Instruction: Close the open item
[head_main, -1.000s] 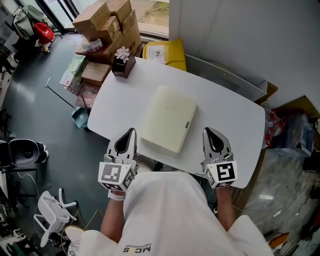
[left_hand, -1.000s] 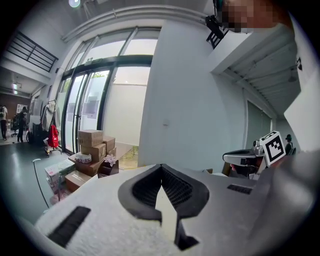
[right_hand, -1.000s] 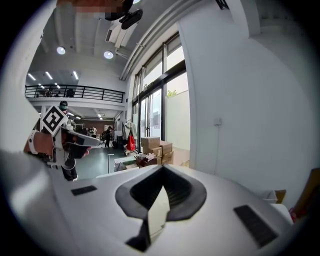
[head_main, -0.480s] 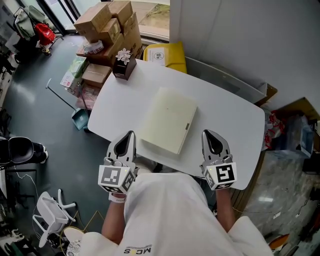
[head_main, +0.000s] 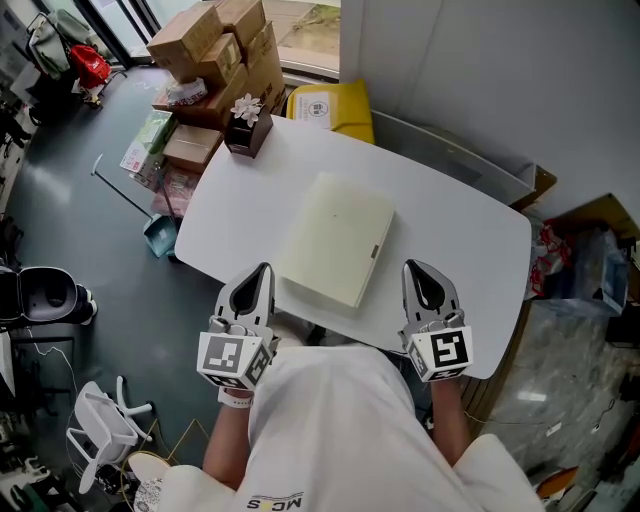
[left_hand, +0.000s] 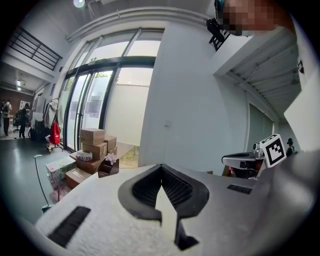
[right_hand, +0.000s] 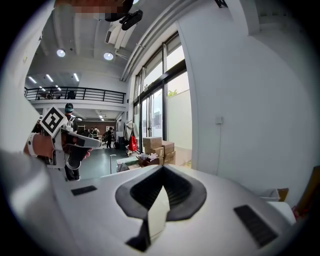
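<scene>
Seems stiff, light, smooth: cream case (head_main: 335, 235) on table (head_main: 450, 230). Best pressed near clasp (head_main: 375, 250) edge. Fingers of left gripper (head_main: 263, 268) and right gripper (head_main: 412, 266) pressed together, empty.

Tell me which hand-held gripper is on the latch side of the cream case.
The right hand-held gripper: the small grey latch sits on the right edge of the cream case, away from the left hand-held gripper.

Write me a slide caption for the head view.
A person holds the left gripper and right gripper, both shut, at the near edge of a white table, flanking a flat cream case.
</scene>
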